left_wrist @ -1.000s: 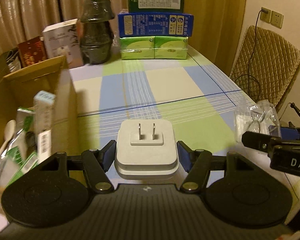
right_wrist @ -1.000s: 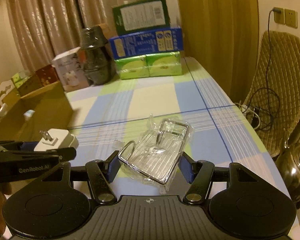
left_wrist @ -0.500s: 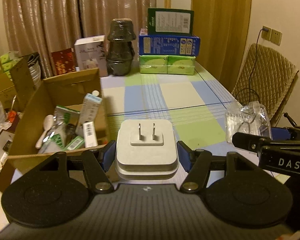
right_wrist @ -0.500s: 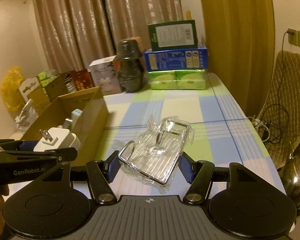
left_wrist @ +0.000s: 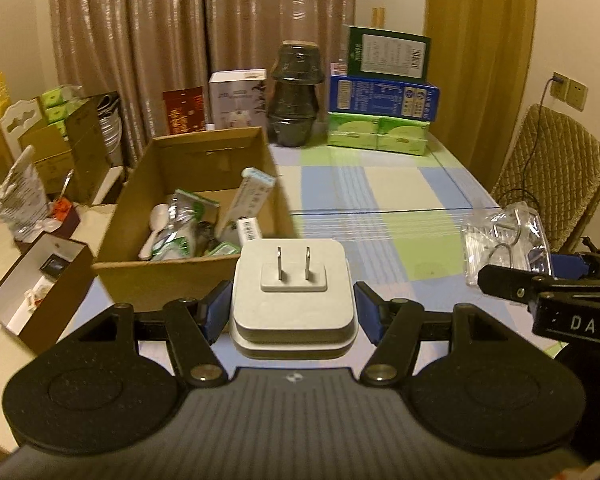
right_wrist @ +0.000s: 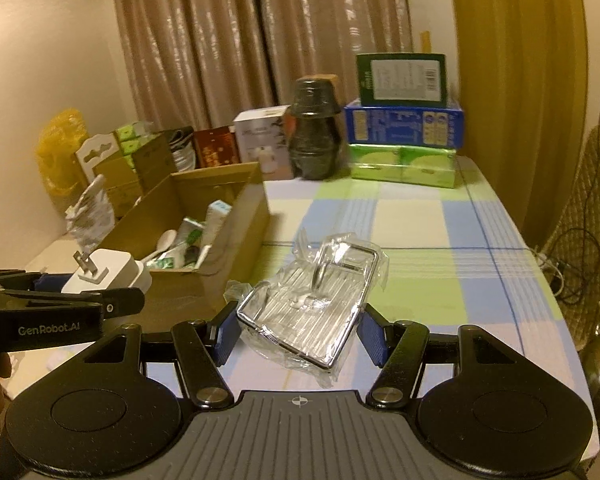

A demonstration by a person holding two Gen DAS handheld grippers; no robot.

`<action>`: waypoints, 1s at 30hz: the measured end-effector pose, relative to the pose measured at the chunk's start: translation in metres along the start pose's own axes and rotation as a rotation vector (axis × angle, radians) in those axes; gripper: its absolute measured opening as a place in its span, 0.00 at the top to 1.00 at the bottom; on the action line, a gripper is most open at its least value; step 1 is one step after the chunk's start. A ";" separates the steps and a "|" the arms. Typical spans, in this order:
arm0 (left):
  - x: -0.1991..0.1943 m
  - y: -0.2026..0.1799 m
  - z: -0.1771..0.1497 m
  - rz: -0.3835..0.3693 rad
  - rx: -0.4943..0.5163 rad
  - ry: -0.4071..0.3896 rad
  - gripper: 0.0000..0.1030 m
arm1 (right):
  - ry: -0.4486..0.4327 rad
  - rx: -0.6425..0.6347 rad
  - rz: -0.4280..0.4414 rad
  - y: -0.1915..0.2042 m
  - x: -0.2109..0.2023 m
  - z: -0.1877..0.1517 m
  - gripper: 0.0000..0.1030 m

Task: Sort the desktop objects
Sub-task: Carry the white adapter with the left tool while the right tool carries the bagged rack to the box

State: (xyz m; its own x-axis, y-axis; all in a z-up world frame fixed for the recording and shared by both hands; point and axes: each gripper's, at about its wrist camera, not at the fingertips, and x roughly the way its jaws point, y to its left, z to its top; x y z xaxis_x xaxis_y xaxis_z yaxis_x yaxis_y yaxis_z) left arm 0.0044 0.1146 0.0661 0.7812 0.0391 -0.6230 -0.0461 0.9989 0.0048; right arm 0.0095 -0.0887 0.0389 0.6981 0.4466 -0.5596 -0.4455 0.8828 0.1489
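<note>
My left gripper (left_wrist: 293,308) is shut on a white plug adapter (left_wrist: 293,304), prongs facing forward, held in the air just right of the open cardboard box (left_wrist: 148,284). The same adapter (right_wrist: 112,272) and left gripper (right_wrist: 80,300) show at the left of the right wrist view. My right gripper (right_wrist: 298,330) is shut on a chrome wire rack in a clear plastic bag (right_wrist: 312,300), raised over the checked tablecloth (right_wrist: 440,248). In the left wrist view that bagged rack (left_wrist: 504,240) sits at the right edge with the right gripper (left_wrist: 540,276).
The cardboard box (right_wrist: 236,196) holds a white spoon (left_wrist: 156,224), packets and a tube (left_wrist: 248,200). A dark jar (left_wrist: 296,108), stacked boxes (left_wrist: 384,96) and tissue packs (left_wrist: 376,136) line the far table edge. A small open box (left_wrist: 40,292) lies left; a padded chair (left_wrist: 556,176) stands right.
Both grippers have lifted and pulled back with their loads, so the views now look down from higher. The cardboard box has come into fuller view at the left.
</note>
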 end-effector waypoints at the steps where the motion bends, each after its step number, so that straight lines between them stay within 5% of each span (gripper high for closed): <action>1: -0.002 0.004 -0.001 0.006 -0.005 -0.001 0.42 | 0.001 -0.005 0.005 0.003 0.001 0.000 0.42; 30: -0.024 0.087 -0.015 0.123 -0.093 0.004 0.42 | 0.040 -0.139 0.127 0.076 0.033 0.001 0.42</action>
State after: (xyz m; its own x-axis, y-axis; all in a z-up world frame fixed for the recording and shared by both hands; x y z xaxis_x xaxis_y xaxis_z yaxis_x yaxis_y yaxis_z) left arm -0.0280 0.1998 0.0700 0.7636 0.1606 -0.6253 -0.1992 0.9799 0.0085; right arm -0.0014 -0.0067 0.0323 0.6096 0.5449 -0.5757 -0.6037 0.7898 0.1083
